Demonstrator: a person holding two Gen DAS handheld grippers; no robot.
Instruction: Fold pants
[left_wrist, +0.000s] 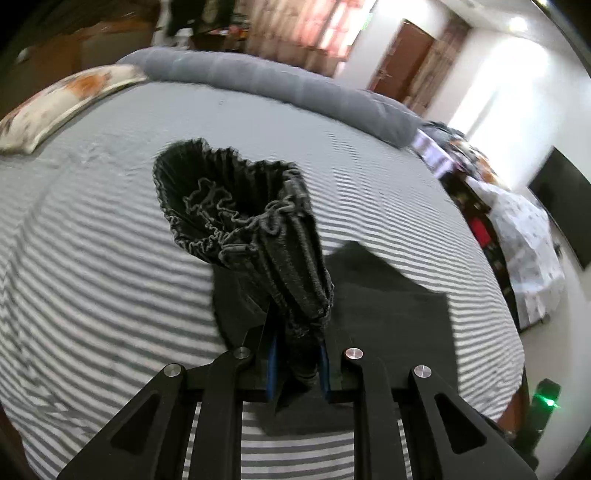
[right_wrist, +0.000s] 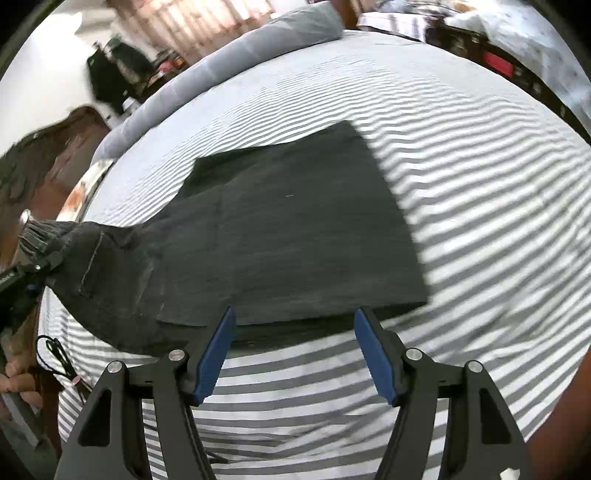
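Dark grey pants (right_wrist: 295, 240) lie on the striped bed sheet (right_wrist: 480, 206), legs folded flat on one another. My left gripper (left_wrist: 297, 332) is shut on the gathered elastic waistband (left_wrist: 236, 206), which it holds lifted off the bed and bunched up in front of the camera. In the right wrist view the left gripper (right_wrist: 22, 273) shows at the left edge, pulling the waist end up. My right gripper (right_wrist: 295, 312) stands open just above the near edge of the flat legs, blue pads (right_wrist: 218, 354) apart with nothing pressed between them.
A floral pillow (left_wrist: 62, 103) and a rolled grey blanket (left_wrist: 277, 85) lie along the far side of the bed. Cluttered furniture and patterned cloth (left_wrist: 517, 229) stand past the right edge. A hand (right_wrist: 14, 373) and a black cable (right_wrist: 55, 354) show at the lower left.
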